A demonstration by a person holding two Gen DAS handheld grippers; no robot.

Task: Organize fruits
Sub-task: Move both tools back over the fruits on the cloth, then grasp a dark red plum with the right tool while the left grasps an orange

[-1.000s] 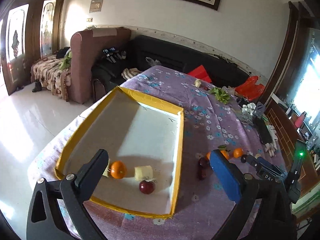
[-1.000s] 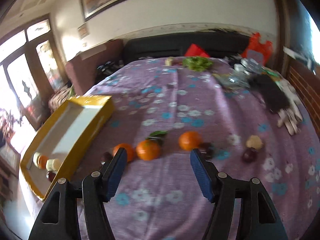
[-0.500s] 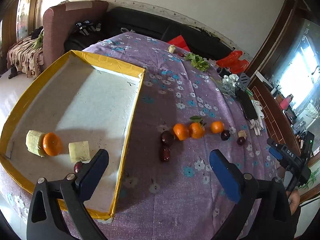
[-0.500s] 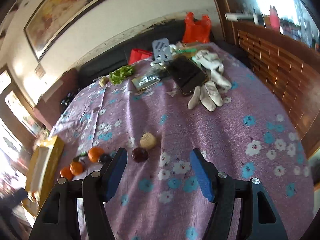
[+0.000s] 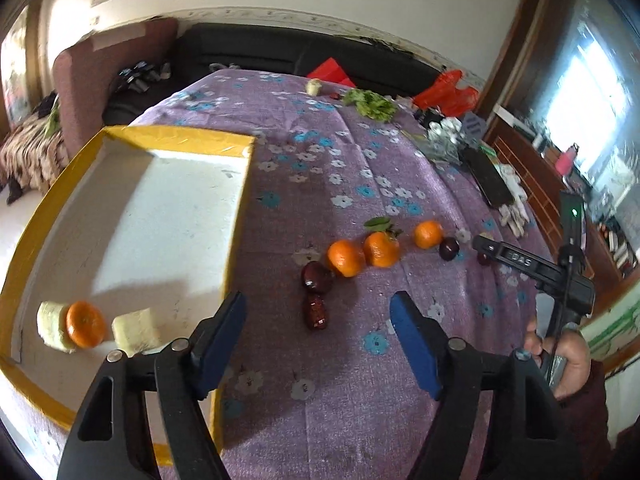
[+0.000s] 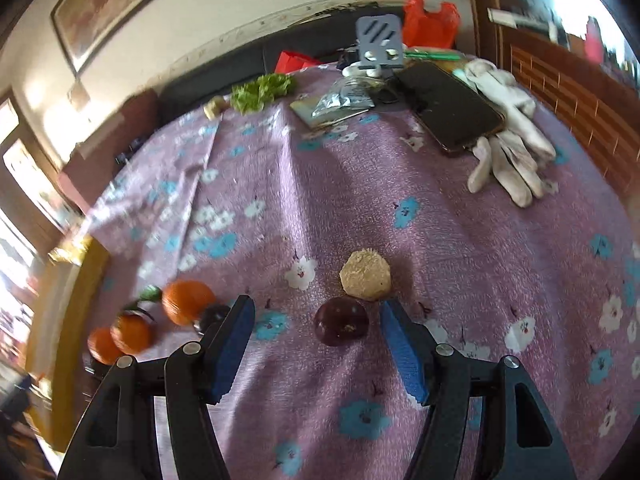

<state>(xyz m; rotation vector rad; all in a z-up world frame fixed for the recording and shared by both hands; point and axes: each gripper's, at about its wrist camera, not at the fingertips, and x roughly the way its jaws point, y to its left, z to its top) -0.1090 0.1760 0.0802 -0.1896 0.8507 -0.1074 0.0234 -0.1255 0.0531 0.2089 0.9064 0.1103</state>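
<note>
A yellow-rimmed white tray (image 5: pixel 236 216) lies at the left and holds an orange (image 5: pixel 85 323) between two pale fruit pieces. On the purple cloth lie three oranges (image 5: pixel 345 257), two dark red fruits (image 5: pixel 317 277) and a dark plum (image 5: pixel 449 249). My left gripper (image 5: pixel 318 314) is open and empty, above a dark red fruit (image 5: pixel 316 312). My right gripper (image 6: pixel 316 320) is open, with a dark plum (image 6: pixel 341 321) between its fingers, not touched. A tan fruit piece (image 6: pixel 365 275) lies just beyond the plum. Oranges (image 6: pixel 187 301) lie to the left.
A phone (image 6: pixel 448 105), white gloves (image 6: pixel 508 132), a foil packet (image 6: pixel 340 102), lettuce (image 6: pixel 262 90) and a red bag (image 6: pixel 430 24) sit at the table's far side. A dark sofa (image 5: pixel 304 60) stands behind. The right gripper's body (image 5: pixel 536 270) shows in the left wrist view.
My left gripper swung right from over the tray to the loose fruits on the cloth. My right gripper moved right and closer to the dark plum, which now sits between its fingers.
</note>
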